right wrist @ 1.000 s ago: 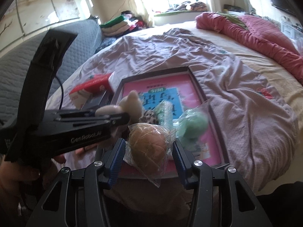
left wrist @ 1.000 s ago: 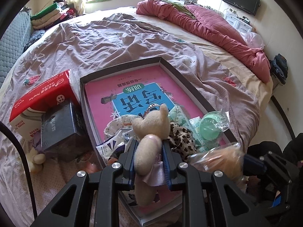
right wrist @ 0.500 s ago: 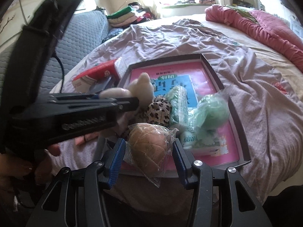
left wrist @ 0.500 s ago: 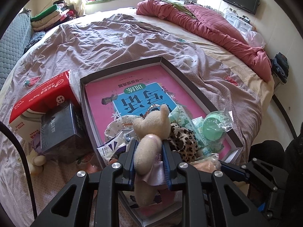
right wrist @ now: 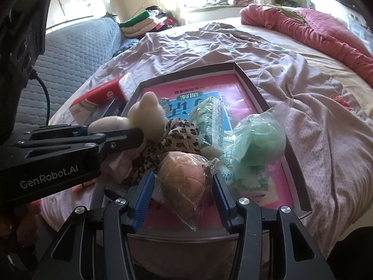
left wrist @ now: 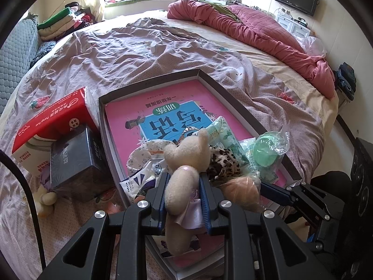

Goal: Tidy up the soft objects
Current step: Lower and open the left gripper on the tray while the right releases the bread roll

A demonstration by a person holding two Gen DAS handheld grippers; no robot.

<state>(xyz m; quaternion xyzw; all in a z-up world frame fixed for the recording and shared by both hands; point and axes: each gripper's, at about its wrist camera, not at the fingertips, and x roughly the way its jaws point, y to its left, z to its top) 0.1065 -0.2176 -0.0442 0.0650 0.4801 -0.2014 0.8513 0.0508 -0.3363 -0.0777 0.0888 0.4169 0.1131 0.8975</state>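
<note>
Between the blue-padded fingers of our left gripper (left wrist: 183, 194) sits a cream plush toy animal with a lilac satin skirt (left wrist: 184, 163), clamped around its body, its head poking out above the fingertips. Our right gripper (right wrist: 183, 184) grasps a tan round squishy ball wrapped in clear crinkled plastic (right wrist: 183, 178), both pads pressing on the wrap. Both held things hang over the near end of a shallow grey-walled cardboard box lid (left wrist: 223, 88) that lies on the bed, the plush just left of the ball.

Inside the lid we see a pink book with a blue title panel (left wrist: 163, 107) lying flat. Piled on its near part are a leopard-print fabric piece (right wrist: 179, 133), a mint-green patterned soft packet (right wrist: 209, 119) and a green round squishy in a clear bag (right wrist: 258, 137); the leopard cloth touches the plush.

Just left of the lid, a red and white carton (left wrist: 51, 121) leans on the wrinkled mauve bedsheet (left wrist: 116, 53), with a dark glossy box (left wrist: 72, 158) touching it. A rumpled pink quilt (left wrist: 256, 25) lies along the far right edge of the bed.
</note>
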